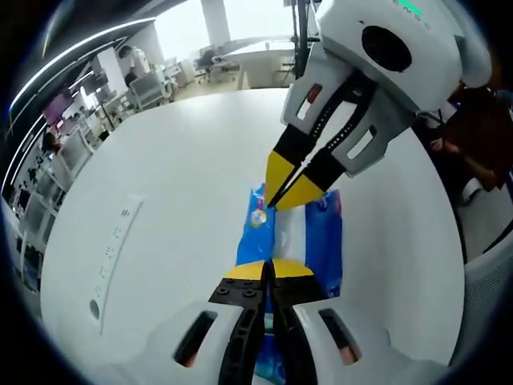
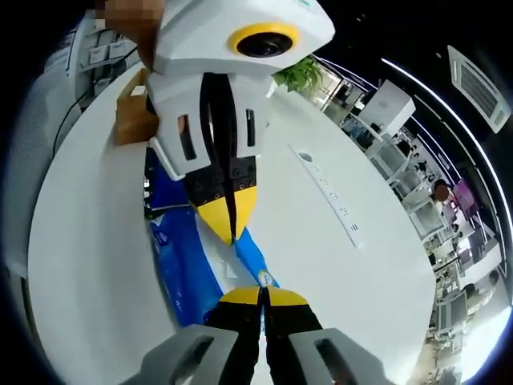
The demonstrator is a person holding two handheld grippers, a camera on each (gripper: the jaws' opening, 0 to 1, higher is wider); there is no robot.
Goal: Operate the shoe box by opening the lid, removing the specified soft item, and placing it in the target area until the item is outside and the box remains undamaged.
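Looking along the left gripper view first: we see a round white tabletop spreading across the middle of the frame.
Left gripper: our own left gripper rises from the bottom centre, its yellow-tipped jaws pressed together with no gap between them, sitting over the near end of the soft item; we cannot tell whether any of its wrapper is caught between them.
Soft item: a blue and white soft pack lies flat on the tabletop, lower centre of the frame, running up and away from our jaws.
Right gripper: the right gripper comes down from the upper right, jaws drawn to a near-closed point at the far end of the pack; whether it pinches the wrapper we cannot tell.
Power strip: a white power strip lies on the tabletop at lower left, well apart from the pack.
Room: office desks and chairs at upper left.

Right gripper view: the same white tabletop fills the centre.
Right gripper: our right gripper rises at bottom centre, jaws closed against each other at the pack's end.
Left gripper: it hangs from the top centre, jaws together, pointing down onto the pack.
Soft item: the blue pack stretches left of centre.
Box: a brown cardboard box stands at upper left, beyond the pack.
Power strip: the strip runs right of centre.
Plant: a green plant at the top.
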